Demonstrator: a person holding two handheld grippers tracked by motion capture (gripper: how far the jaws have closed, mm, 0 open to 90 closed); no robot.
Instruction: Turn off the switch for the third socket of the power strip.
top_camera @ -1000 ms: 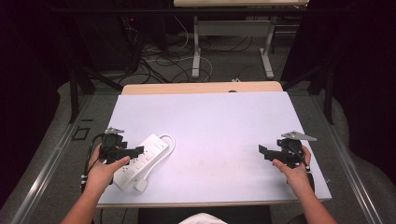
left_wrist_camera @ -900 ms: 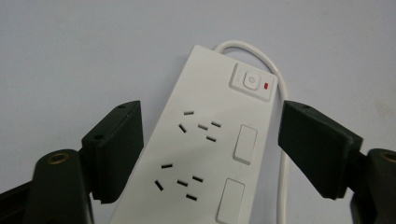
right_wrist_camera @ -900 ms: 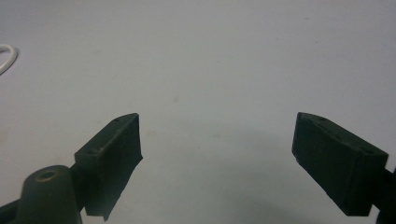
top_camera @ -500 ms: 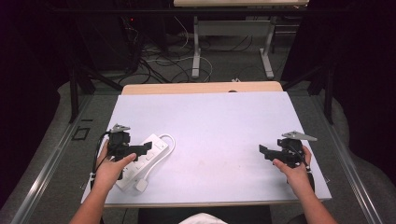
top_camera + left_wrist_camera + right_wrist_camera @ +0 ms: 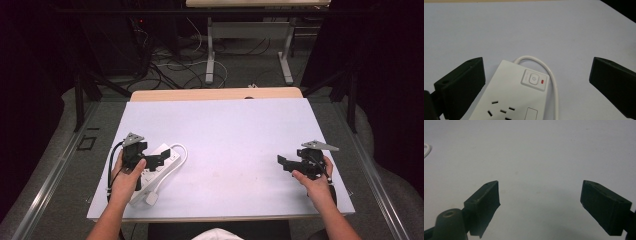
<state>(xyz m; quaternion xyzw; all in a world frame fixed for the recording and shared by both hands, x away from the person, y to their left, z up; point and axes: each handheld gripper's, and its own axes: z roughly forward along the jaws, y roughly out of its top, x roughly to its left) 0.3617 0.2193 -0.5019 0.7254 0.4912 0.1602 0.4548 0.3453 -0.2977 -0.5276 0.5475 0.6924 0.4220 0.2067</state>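
At the lower left of the high view, the left gripper (image 5: 159, 161) is being held over a white power strip (image 5: 156, 167) lying on the white table (image 5: 235, 135); its jaws are being kept wide apart. The strip's power button (image 5: 533, 79) is being framed between them. At the lower right, the right gripper (image 5: 283, 162) is being held spread over bare tabletop.
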